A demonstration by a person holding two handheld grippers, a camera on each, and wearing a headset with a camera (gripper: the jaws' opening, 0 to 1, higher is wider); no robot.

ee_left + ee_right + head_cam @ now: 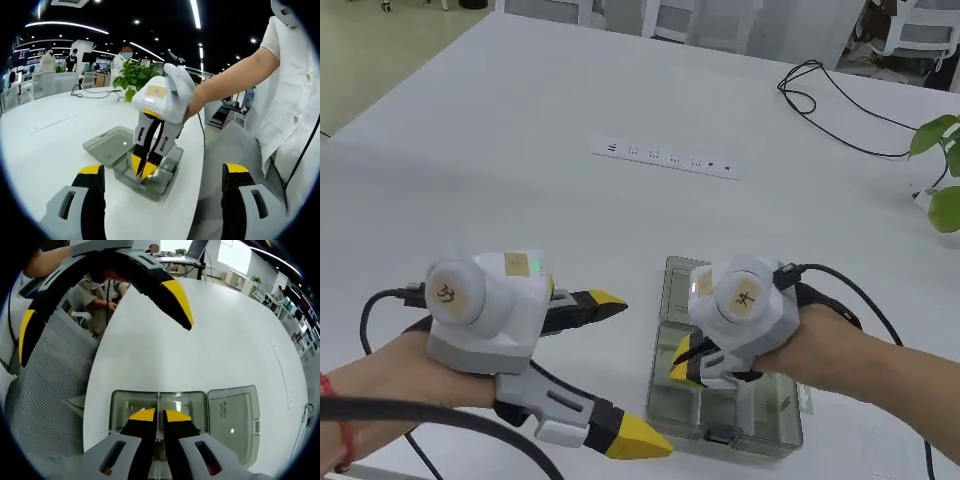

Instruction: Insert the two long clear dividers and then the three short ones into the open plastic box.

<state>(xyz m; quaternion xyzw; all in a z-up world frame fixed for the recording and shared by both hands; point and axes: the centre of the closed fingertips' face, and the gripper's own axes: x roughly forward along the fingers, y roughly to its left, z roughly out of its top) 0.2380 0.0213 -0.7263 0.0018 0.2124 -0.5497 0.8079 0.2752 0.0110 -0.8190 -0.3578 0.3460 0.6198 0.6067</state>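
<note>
Yellow tips up close: my left gripper (625, 368) hangs low over the near edge of the white table (520, 150). Its two fingers are spread wide apart with nothing between them. It sits just left of the box (660, 395). The farther fingertip points at the box's left wall without touching it, and the nearer one lies close by the near left corner.

Over to my right gripper (680, 365). It is tipped nose-down into the open box, fingertips inside the tray. In the right gripper view those fingers are drawn almost together, pinched on a thin clear divider (159, 402). The divider stands upright in the tray and runs from my fingertips straight to the far wall, splitting that part of the tray in two. Whether it is a long one or a short one, I cannot tell. From the left gripper view the right fingers read as one closed yellow point down in the tray.

Beside the tray, the lid (232, 415) lies flat open on the table.

Farther out, a white power strip (667, 158) lies mid-table. A black cable (820, 100) loops beyond it, and a green plant (940, 170) stands at the right edge.
</note>
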